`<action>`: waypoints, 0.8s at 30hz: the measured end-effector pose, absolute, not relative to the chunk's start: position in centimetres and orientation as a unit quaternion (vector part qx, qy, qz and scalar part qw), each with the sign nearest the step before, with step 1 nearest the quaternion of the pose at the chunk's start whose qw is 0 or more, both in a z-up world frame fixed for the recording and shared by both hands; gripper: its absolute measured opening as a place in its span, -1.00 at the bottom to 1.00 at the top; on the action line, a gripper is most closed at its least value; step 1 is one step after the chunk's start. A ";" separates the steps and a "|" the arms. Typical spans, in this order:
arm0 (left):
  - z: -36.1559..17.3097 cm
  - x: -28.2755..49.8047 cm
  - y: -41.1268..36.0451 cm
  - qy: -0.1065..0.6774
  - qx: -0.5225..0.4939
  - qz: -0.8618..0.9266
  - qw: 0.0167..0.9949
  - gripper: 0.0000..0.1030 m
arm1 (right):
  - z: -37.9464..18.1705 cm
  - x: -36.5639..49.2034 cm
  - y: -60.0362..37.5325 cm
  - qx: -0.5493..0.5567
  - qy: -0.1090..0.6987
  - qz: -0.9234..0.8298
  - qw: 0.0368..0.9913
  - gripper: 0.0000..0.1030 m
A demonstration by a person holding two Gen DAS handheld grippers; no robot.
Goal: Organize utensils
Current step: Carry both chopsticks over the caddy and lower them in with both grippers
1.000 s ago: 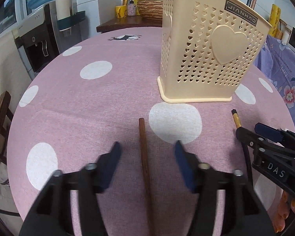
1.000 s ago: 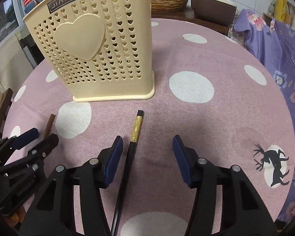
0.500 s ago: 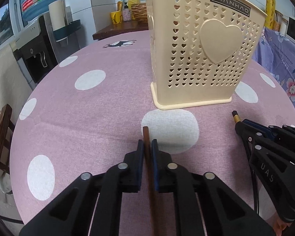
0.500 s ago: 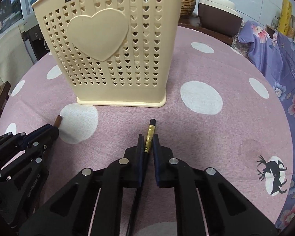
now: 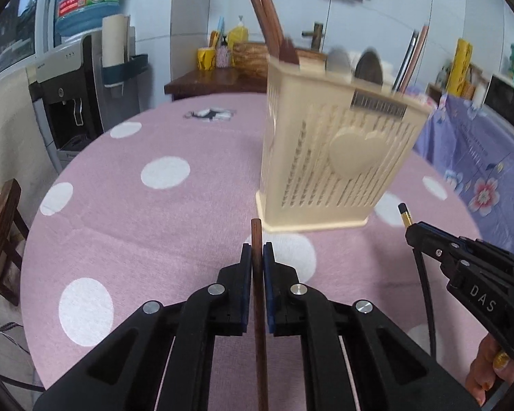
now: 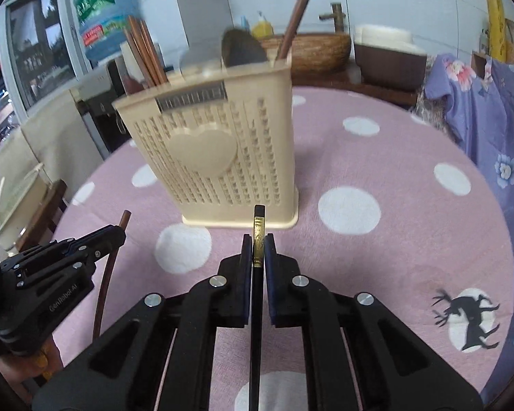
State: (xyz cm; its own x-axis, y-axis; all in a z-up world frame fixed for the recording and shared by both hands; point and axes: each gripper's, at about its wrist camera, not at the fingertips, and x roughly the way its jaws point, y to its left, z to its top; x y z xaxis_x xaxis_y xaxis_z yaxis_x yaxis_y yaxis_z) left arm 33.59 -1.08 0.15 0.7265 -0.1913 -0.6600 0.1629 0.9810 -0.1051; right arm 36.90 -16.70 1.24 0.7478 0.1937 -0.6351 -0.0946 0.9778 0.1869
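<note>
Between the blue pads of the left gripper point(image 5: 257, 257) a brown wooden chopstick point(image 5: 258, 308) is clamped, its blunt tip projecting just past the fingertips and its shaft running back under the camera. A black chopstick point(image 6: 256, 308) with a gold band near its tip is gripped in the same way by the right gripper point(image 6: 258, 248), the gold band lying right at the fingertips and the black end reaching a little beyond them. Both grippers are closed tight on their sticks, with no gap seen between pad and stick. Ahead of both, a cream perforated utensil holder point(image 5: 332, 157) with a raised heart on its side is seen standing upright on the bench point(image 5: 154, 226), which is covered by a pink cloth with white dots. Several brown chopsticks point(image 6: 144, 54) and a dark spoon point(image 6: 241, 49) are held inside the holder, leaning above its rim. Each stick tip is pointed toward the holder's base and is kept apart from it. Part of a hand point(image 5: 486, 373) is visible below the right gripper's handle.
</note>
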 end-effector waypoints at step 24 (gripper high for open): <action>10.5 29.8 0.4 0.251 -0.059 -0.166 0.952 -0.85 | 12.9 30.7 -19.3 0.072 0.232 0.163 0.956 -0.85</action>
State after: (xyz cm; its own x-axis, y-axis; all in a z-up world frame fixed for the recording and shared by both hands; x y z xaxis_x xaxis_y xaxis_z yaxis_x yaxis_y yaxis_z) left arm 29.84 0.43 10.51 0.8186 -0.3456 -0.4587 0.2864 0.9380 -0.1955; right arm 30.72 -19.26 12.91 0.8395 0.3454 -0.4194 -0.2787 0.9364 0.2133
